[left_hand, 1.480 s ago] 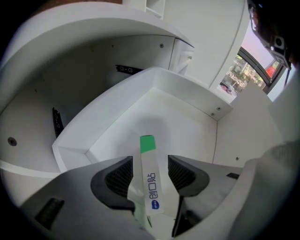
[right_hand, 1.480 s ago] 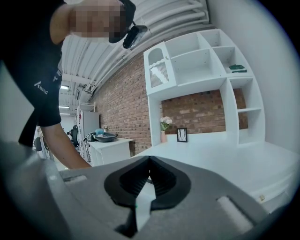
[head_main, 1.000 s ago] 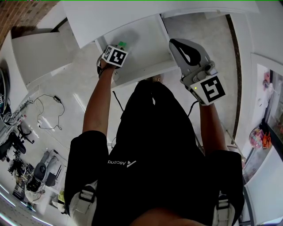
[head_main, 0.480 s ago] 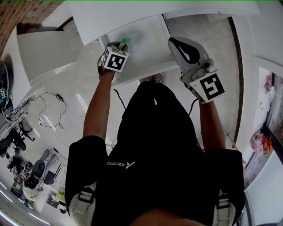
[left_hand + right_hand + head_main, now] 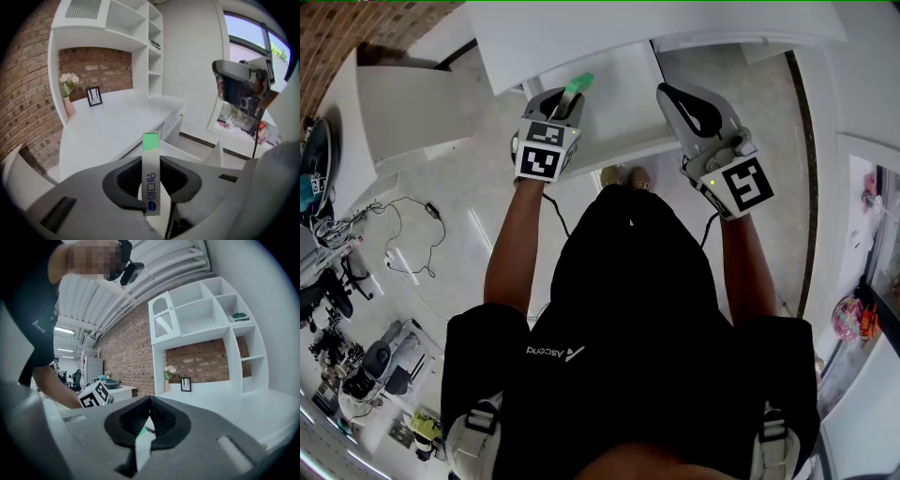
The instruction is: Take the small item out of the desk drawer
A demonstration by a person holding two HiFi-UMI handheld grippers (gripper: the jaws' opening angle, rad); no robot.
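Observation:
A small flat white box with a green end (image 5: 578, 85) (image 5: 151, 174) stands upright between the jaws of my left gripper (image 5: 567, 101) (image 5: 153, 187), which is shut on it. In the head view it is held above the left part of the open white drawer (image 5: 623, 89), under the desk top's (image 5: 581, 33) front edge. My right gripper (image 5: 673, 94) (image 5: 149, 404) hovers at the drawer's right side, its jaws shut with nothing between them. The left gripper's marker cube (image 5: 96, 398) shows in the right gripper view.
On the desk at the back stand a vase of flowers (image 5: 68, 89) and a small picture frame (image 5: 94, 96), under white shelves (image 5: 140, 33). A white piece of furniture (image 5: 403, 103) stands to the left. Cables (image 5: 403, 234) lie on the floor.
The left gripper has risen out of the drawer and tilted upward, with the green-ended box now standing clear above it. The right gripper has hardly moved.

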